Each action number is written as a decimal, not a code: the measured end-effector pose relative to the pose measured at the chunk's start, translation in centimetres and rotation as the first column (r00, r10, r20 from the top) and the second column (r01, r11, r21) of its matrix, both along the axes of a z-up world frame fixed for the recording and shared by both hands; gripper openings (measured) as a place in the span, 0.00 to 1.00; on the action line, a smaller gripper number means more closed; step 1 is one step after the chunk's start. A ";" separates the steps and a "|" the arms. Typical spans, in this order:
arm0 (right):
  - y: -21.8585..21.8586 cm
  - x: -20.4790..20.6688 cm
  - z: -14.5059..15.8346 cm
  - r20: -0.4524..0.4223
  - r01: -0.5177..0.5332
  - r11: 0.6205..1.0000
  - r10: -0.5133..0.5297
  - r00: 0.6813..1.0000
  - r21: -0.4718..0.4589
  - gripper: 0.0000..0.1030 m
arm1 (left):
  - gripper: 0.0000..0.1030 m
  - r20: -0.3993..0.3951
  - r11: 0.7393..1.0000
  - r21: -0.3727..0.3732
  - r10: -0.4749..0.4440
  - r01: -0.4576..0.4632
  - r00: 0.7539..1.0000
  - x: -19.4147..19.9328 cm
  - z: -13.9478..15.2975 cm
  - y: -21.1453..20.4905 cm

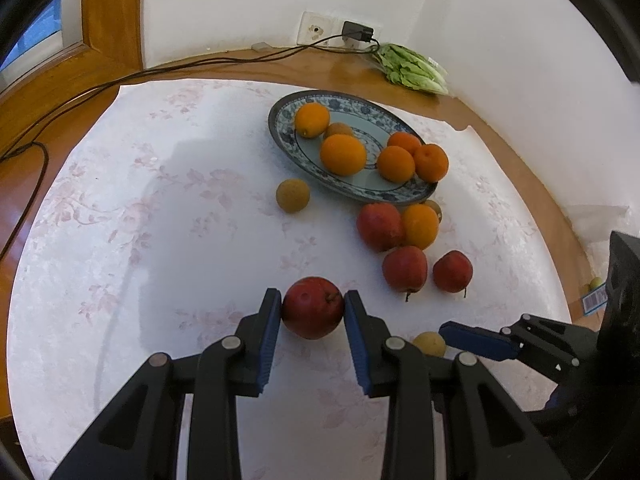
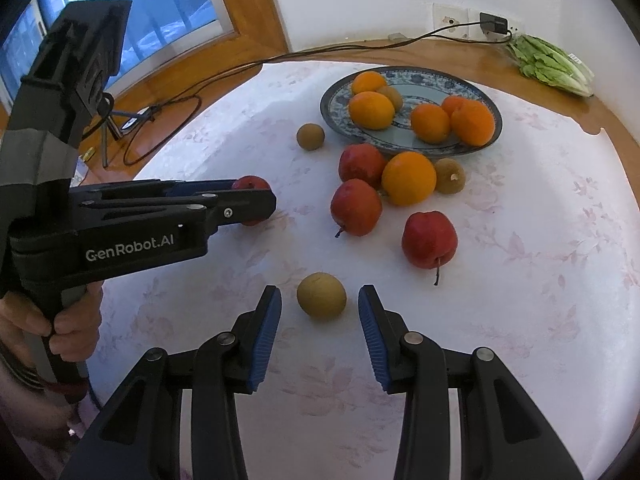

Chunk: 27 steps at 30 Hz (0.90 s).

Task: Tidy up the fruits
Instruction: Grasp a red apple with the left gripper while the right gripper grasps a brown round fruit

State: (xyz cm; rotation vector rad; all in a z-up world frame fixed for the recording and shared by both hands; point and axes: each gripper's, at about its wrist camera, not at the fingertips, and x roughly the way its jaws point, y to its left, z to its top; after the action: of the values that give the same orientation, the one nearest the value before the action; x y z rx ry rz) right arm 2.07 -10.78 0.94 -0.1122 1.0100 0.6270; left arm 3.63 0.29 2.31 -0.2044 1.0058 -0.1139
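Note:
My left gripper point(image 1: 313, 304) is shut on a red apple point(image 1: 313, 307) just above the white cloth; it also shows in the right wrist view point(image 2: 252, 204) with the apple point(image 2: 250, 184) between its pads. My right gripper point(image 2: 320, 300) is open around a small brown-yellow round fruit point(image 2: 321, 294), its pads apart from it on both sides. That fruit shows in the left wrist view point(image 1: 429, 343). A blue patterned plate point(image 1: 288, 136) holds several oranges and a brown fruit.
Three red apples point(image 2: 429, 239), an orange point(image 2: 409, 178) and two small brown fruits point(image 2: 310, 136) lie loose on the cloth by the plate point(image 2: 494, 120). A bag of lettuce point(image 2: 550, 65), a wall socket and cables sit at the table's far edge.

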 end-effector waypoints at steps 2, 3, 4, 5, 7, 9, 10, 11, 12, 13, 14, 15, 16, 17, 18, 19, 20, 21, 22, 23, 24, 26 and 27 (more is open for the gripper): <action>0.0 0.0 -0.1 0.001 0.000 1.000 0.000 1.000 -0.003 0.41 | 0.33 0.001 1.000 -0.001 0.000 0.000 1.000 0.0 0.0 0.0; 0.0 0.0 -0.1 0.003 0.000 1.000 0.000 1.000 -0.003 0.41 | 0.33 0.001 1.000 -0.001 -0.001 0.001 1.000 0.0 0.0 0.0; 0.1 0.0 -0.1 0.003 0.000 1.000 0.000 1.000 -0.003 0.41 | 0.33 0.001 1.000 -0.001 -0.002 0.002 1.000 0.0 0.0 0.0; 0.1 0.0 -0.1 0.005 -0.001 1.000 0.001 1.000 -0.002 0.41 | 0.33 0.000 1.000 0.000 -0.003 0.003 1.000 0.0 0.0 0.0; 0.1 -0.1 -0.2 0.010 -0.002 1.000 0.002 1.000 0.000 0.41 | 0.33 -0.001 1.000 0.002 -0.005 0.005 1.000 0.0 0.0 -0.1; 0.1 0.0 -0.2 0.016 -0.004 1.000 0.004 1.000 0.001 0.41 | 0.33 -0.003 1.000 0.002 -0.006 0.006 1.000 0.0 -0.1 -0.2; 0.1 0.0 -0.2 0.018 -0.005 1.000 0.005 1.000 0.000 0.41 | 0.33 -0.004 1.000 0.002 -0.006 0.006 1.000 0.1 -0.1 -0.2; 0.2 0.0 -0.2 0.021 -0.007 1.000 0.007 1.000 -0.001 0.41 | 0.33 -0.005 1.000 0.002 -0.006 0.006 1.000 0.1 -0.1 -0.3; 0.2 0.0 -0.2 0.023 -0.007 1.000 0.007 1.000 -0.001 0.41 | 0.33 -0.005 1.000 0.003 -0.007 0.007 1.000 0.1 -0.1 -0.3; 0.2 -0.1 -0.2 0.025 -0.009 1.000 0.009 1.000 -0.001 0.41 | 0.33 -0.007 1.000 0.004 -0.007 0.007 1.000 0.1 -0.2 -0.3; 0.2 -0.1 -0.2 0.029 -0.010 1.000 0.010 1.000 -0.001 0.41 | 0.33 -0.009 1.000 0.004 -0.008 0.008 1.000 0.1 -0.2 -0.4; 0.2 -0.1 -0.2 0.033 -0.009 1.000 0.009 0.999 -0.003 0.39 | 0.33 -0.009 1.000 0.004 -0.009 0.009 1.000 0.1 -0.2 -0.4; 0.2 -0.1 -0.2 0.036 -0.008 1.000 0.008 0.999 -0.005 0.37 | 0.33 -0.009 1.000 0.005 -0.009 0.009 1.000 0.1 -0.2 -0.5; 0.2 -0.1 -0.2 0.040 -0.006 1.000 0.006 0.999 -0.009 0.35 | 0.33 -0.009 1.000 0.005 -0.009 0.009 1.000 0.1 -0.3 -0.4; 0.2 -0.1 -0.2 0.046 -0.001 1.000 0.002 0.999 -0.015 0.32 | 0.33 -0.009 1.000 0.003 -0.010 0.010 1.000 0.2 -0.3 -0.4; 0.1 0.0 -0.2 0.051 0.003 1.000 -0.002 0.999 -0.018 0.29 | 0.33 -0.009 1.000 0.002 -0.009 0.009 1.000 0.2 -0.3 -0.4; 0.0 0.0 -0.2 0.053 0.006 1.000 -0.005 0.999 -0.018 0.28 | 0.33 -0.011 1.000 0.004 -0.008 0.008 1.000 0.2 -0.3 -0.4; 0.0 0.1 -0.3 0.055 0.010 1.000 -0.009 0.998 -0.016 0.26 | 0.33 -0.010 1.000 0.004 -0.007 0.007 1.000 0.2 -0.3 -0.4; -0.1 0.1 -0.3 0.057 0.011 1.000 -0.010 0.998 -0.016 0.26 | 0.33 -0.011 1.000 0.003 -0.007 0.007 1.000 0.2 -0.3 -0.4; 0.0 0.1 -0.3 0.060 0.010 1.000 -0.009 0.998 -0.016 0.26 | 0.33 -0.011 1.000 0.005 -0.008 0.008 1.000 0.2 -0.3 -0.4; 0.0 0.1 -0.2 0.061 0.010 1.000 -0.009 0.998 -0.016 0.26 | 0.33 -0.010 1.000 0.006 -0.008 0.008 1.000 0.2 -0.3 -0.4; -0.1 0.1 -0.2 0.058 0.014 1.000 -0.013 0.998 -0.011 0.26 | 0.33 -0.010 1.000 0.009 -0.008 0.008 1.000 0.2 -0.4 -0.4; -0.2 0.2 -0.2 0.053 0.017 1.000 -0.017 0.998 -0.003 0.26 | 0.33 -0.009 1.000 0.007 -0.009 0.009 1.000 0.2 -0.3 -0.4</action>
State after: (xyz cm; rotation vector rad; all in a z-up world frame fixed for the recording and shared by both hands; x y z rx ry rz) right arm 2.26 -10.94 0.72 -0.1224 0.9595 0.6039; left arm 3.83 -0.14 1.97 -0.1943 1.0162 -0.1172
